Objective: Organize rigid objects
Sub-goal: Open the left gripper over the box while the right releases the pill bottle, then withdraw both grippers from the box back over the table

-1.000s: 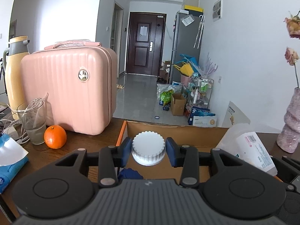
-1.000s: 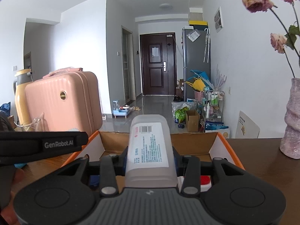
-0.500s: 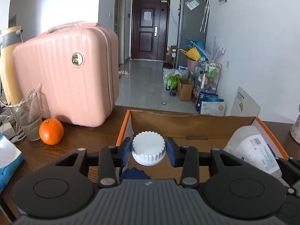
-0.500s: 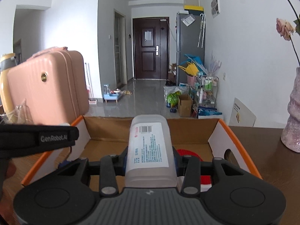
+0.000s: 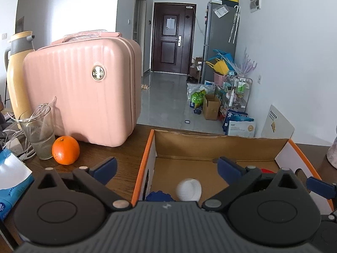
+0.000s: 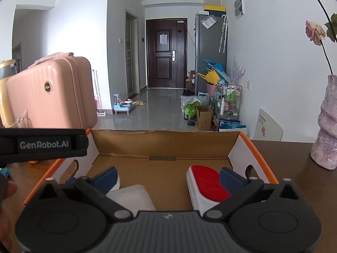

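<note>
An open cardboard box with orange edges (image 5: 221, 143) (image 6: 160, 141) sits on the dark wooden table. My left gripper (image 5: 166, 166) is open and empty above the box's left side. A white round cap (image 5: 189, 189) lies on the box floor below it, beside a blue object (image 5: 159, 196). My right gripper (image 6: 168, 176) is open and empty over the box. A translucent plastic case (image 6: 132, 196) lies in the box below it, and a red-and-white brush (image 6: 206, 185) lies by the right finger.
A pink hard suitcase (image 5: 84, 92), a glass with cables (image 5: 39, 132), an orange (image 5: 65, 150) and a yellow thermos (image 5: 16, 73) stand left of the box. A blue tissue pack (image 5: 10, 181) lies at the near left. A pink vase (image 6: 326, 126) stands at the right.
Both grippers opened. The white cap dropped from the left gripper into the box, and the translucent case dropped from the right gripper into the box.
</note>
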`<state>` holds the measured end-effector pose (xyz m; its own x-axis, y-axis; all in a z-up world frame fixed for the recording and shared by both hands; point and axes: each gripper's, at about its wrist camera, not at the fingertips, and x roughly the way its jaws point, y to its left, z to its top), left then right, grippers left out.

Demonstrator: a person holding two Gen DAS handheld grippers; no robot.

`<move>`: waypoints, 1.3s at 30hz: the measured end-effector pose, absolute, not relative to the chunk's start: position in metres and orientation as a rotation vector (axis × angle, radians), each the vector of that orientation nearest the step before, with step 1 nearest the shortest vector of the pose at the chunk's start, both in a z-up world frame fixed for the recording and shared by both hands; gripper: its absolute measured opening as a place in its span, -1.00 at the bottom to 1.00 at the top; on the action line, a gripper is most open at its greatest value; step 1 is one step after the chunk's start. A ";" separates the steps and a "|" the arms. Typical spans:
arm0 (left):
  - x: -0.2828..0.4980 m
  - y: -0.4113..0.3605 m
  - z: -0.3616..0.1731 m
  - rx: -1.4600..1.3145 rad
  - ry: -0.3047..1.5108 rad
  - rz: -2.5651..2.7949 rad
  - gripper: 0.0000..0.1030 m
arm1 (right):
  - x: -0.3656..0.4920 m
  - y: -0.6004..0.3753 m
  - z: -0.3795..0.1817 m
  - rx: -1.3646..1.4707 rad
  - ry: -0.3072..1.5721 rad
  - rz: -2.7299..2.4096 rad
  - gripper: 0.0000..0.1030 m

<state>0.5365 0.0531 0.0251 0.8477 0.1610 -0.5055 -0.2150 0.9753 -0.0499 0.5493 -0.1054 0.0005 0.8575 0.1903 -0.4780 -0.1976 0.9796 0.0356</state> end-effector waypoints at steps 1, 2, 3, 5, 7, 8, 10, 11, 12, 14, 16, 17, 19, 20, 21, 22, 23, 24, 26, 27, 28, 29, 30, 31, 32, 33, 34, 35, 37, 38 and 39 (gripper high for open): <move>0.536 0.053 0.025 -0.107 0.524 0.198 1.00 | 0.549 -0.105 0.001 -0.014 0.501 0.203 1.00; 0.536 0.053 0.025 -0.107 0.525 0.197 1.00 | 0.549 -0.106 0.001 -0.013 0.502 0.202 1.00; 0.535 0.053 0.026 -0.106 0.526 0.197 1.00 | 0.549 -0.106 0.001 -0.012 0.503 0.200 1.00; 0.535 0.052 0.027 -0.101 0.525 0.199 1.00 | 0.549 -0.106 0.001 -0.011 0.506 0.199 1.00; 0.533 0.051 0.027 -0.101 0.524 0.198 1.00 | 0.548 -0.105 0.000 -0.017 0.507 0.197 1.00; 0.533 0.051 0.027 -0.103 0.524 0.198 1.00 | 0.548 -0.105 0.000 -0.019 0.507 0.195 1.00; 0.532 0.051 0.028 -0.104 0.521 0.196 1.00 | 0.547 -0.105 0.001 -0.018 0.506 0.192 1.00; 0.531 0.051 0.029 -0.104 0.518 0.196 1.00 | 0.547 -0.106 0.001 -0.016 0.505 0.193 1.00; 0.530 0.050 0.029 -0.103 0.516 0.195 1.00 | 0.546 -0.107 0.001 -0.015 0.503 0.193 1.00; 0.527 0.050 0.030 -0.098 0.511 0.194 1.00 | 0.544 -0.109 0.002 -0.015 0.498 0.194 1.00; 0.525 0.049 0.031 -0.094 0.506 0.196 1.00 | 0.542 -0.109 0.004 -0.015 0.493 0.197 1.00; 0.523 0.050 0.032 -0.095 0.504 0.197 1.00 | 0.540 -0.110 0.004 -0.016 0.490 0.198 1.00; 0.520 0.051 0.033 -0.095 0.500 0.196 1.00 | 0.537 -0.110 0.005 -0.021 0.484 0.200 1.00; 0.518 0.051 0.034 -0.095 0.497 0.198 1.00 | 0.535 -0.111 0.006 -0.022 0.482 0.199 1.00; 0.517 0.051 0.035 -0.096 0.494 0.200 1.00 | 0.533 -0.110 0.007 -0.023 0.478 0.199 1.00; 0.514 0.052 0.036 -0.098 0.490 0.202 1.00 | 0.531 -0.110 0.008 -0.022 0.475 0.200 1.00; 0.513 0.053 0.037 -0.100 0.487 0.203 1.00 | 0.528 -0.111 0.008 -0.020 0.471 0.201 1.00; 0.511 0.054 0.038 -0.101 0.484 0.203 1.00 | 0.526 -0.112 0.009 -0.019 0.469 0.202 1.00; 0.506 0.055 0.040 -0.103 0.478 0.206 1.00 | 0.520 -0.112 0.011 -0.019 0.462 0.202 1.00; 0.504 0.055 0.040 -0.103 0.476 0.206 1.00 | 0.517 -0.112 0.011 -0.018 0.459 0.203 1.00; 0.501 0.055 0.041 -0.104 0.474 0.206 1.00 | 0.514 -0.113 0.012 -0.018 0.456 0.204 1.00; 0.497 0.055 0.041 -0.104 0.472 0.206 1.00 | 0.511 -0.114 0.013 -0.016 0.453 0.203 1.00; 0.494 0.055 0.042 -0.103 0.471 0.205 1.00 | 0.508 -0.115 0.014 -0.015 0.451 0.202 1.00; 0.490 0.055 0.043 -0.101 0.469 0.207 1.00 | 0.504 -0.115 0.014 -0.015 0.449 0.203 1.00; 0.488 0.055 0.043 -0.101 0.467 0.210 1.00 | 0.501 -0.116 0.015 -0.015 0.447 0.203 1.00; 0.485 0.055 0.044 -0.100 0.464 0.210 1.00 | 0.498 -0.116 0.015 -0.015 0.444 0.203 1.00; 0.482 0.055 0.044 -0.099 0.462 0.209 1.00 | 0.495 -0.117 0.016 -0.016 0.442 0.202 1.00; 0.478 0.055 0.045 -0.098 0.458 0.209 1.00 | 0.491 -0.117 0.017 -0.016 0.439 0.202 1.00; 0.471 0.055 0.046 -0.097 0.450 0.211 1.00 | 0.485 -0.119 0.018 -0.015 0.434 0.201 1.00; 0.467 0.055 0.047 -0.099 0.444 0.210 1.00 | 0.481 -0.119 0.019 -0.014 0.431 0.201 1.00; 0.463 0.055 0.049 -0.101 0.439 0.209 1.00 | 0.477 -0.121 0.020 -0.014 0.429 0.201 1.00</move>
